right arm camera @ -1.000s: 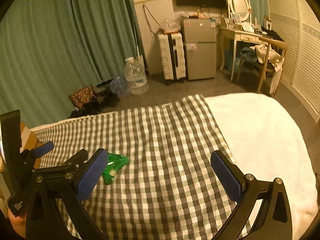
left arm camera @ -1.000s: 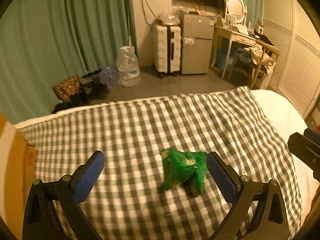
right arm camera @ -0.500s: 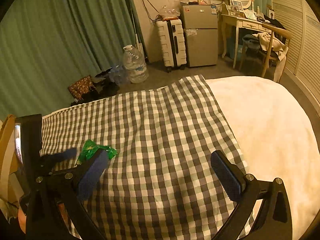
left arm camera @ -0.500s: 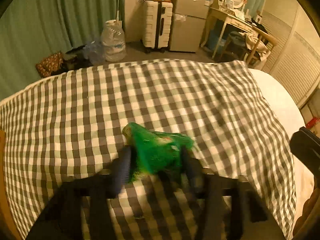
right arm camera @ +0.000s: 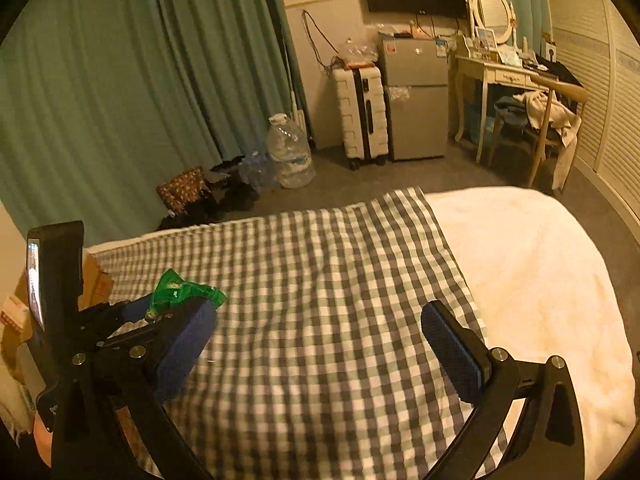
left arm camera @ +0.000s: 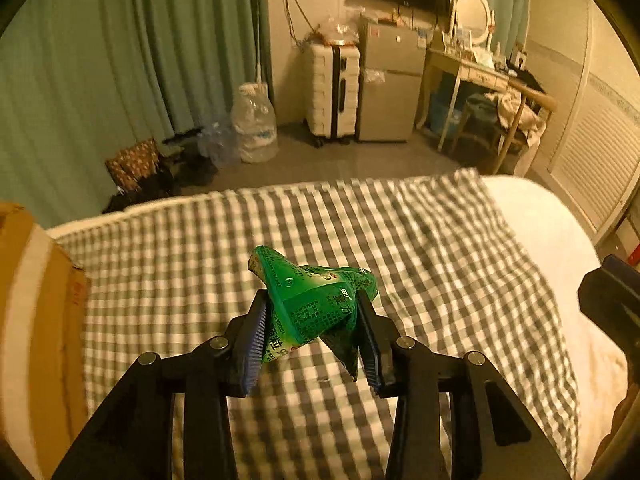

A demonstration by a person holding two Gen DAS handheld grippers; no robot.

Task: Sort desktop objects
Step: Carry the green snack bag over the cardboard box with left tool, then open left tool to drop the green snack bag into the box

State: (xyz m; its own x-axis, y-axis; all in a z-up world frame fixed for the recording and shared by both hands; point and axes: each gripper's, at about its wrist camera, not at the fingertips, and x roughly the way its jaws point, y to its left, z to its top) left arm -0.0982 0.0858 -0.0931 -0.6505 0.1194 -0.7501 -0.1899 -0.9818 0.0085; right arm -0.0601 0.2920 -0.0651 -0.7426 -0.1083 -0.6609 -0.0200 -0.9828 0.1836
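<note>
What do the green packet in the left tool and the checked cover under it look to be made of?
Green packet: looks like thin glossy plastic film, printed; it is creased and catches highlights where the left tool pinches it.
Checked cover: apparently woven cloth, matte, with soft ripples along its far edge and no shine. The picture is slightly blurred, so the weave itself cannot be made out.

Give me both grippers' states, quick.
Left gripper: shut on the green packet, jaws just closed.
Right gripper: open, nothing between its jaws.
</note>
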